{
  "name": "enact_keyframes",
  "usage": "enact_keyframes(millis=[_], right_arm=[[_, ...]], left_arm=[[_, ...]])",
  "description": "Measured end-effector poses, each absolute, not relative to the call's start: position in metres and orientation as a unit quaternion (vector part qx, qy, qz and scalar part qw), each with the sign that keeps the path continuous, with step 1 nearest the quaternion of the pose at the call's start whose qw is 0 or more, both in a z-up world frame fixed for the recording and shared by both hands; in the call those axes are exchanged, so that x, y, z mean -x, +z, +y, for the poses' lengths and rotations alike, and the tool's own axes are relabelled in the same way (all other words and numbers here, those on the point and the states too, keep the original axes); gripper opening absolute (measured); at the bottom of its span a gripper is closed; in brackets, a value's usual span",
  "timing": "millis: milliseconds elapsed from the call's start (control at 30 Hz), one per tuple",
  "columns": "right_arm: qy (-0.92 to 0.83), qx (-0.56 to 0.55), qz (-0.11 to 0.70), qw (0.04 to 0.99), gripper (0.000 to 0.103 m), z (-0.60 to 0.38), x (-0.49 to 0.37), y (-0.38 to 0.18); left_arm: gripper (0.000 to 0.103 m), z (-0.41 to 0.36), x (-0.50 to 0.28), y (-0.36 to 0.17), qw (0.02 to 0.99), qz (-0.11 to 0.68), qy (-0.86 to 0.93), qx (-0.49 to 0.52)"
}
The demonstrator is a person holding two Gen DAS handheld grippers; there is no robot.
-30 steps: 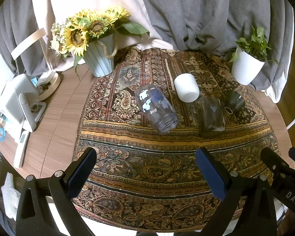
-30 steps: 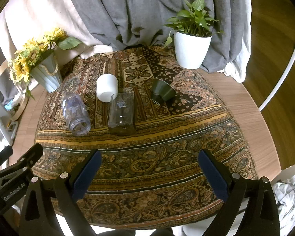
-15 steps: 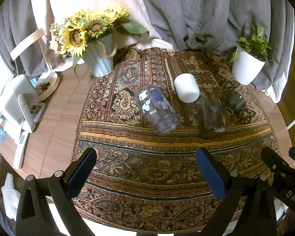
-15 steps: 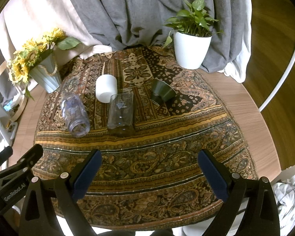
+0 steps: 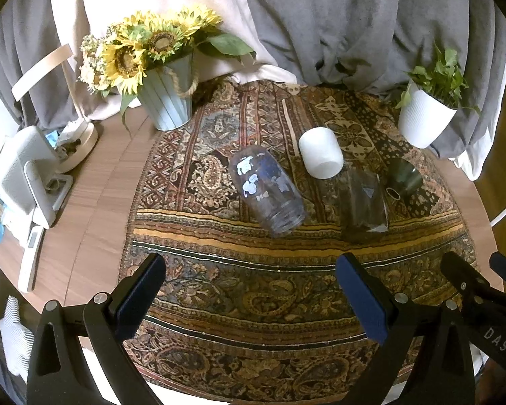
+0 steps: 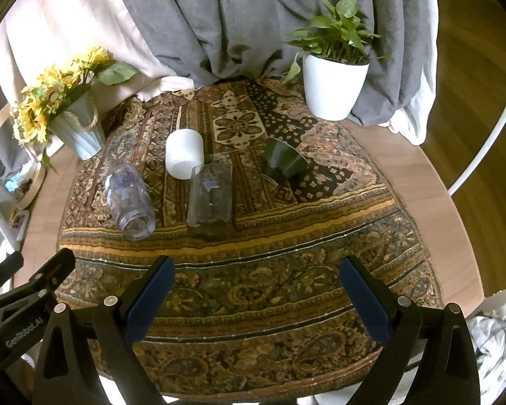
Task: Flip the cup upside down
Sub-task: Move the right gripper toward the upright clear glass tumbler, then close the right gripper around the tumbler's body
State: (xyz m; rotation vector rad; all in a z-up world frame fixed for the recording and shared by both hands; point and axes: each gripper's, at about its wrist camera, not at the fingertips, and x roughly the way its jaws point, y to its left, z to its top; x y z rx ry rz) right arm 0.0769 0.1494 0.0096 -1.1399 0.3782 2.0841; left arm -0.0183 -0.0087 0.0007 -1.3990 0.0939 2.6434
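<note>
Beside white cup point(image 5: 320, 152), barely-visible clear glass point(image 5: 364, 202)

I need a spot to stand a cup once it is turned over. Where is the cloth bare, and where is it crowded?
Bare: the near half of the patterned cloth, between the lying cups and both open claws. Also the strip between the sunflower pot and the white planter. Crowded: the middle row, where printed glass, white cup, clear glass and green cup lie close.

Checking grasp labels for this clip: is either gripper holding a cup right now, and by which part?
Nothing is held. The left gripper and right gripper are both open over the cloth, short of the cups.
</note>
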Motion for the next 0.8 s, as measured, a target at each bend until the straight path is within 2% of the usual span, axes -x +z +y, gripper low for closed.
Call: enact_keyframes(millis=[367,800], right_arm=[[0.805,0.446,0.154,0.359,0.099,0.155,-0.053,-0.005],[0.796,0.475,0.160,0.339,0.091,0.177,-0.002,-0.049]], left_arm=[[0.103,-0.017,0.039,-0.012,0.067,0.036,0.874,0.481],[0.103,-0.023,0.076,-0.045,0.045,0.040,0.863,0.502]])
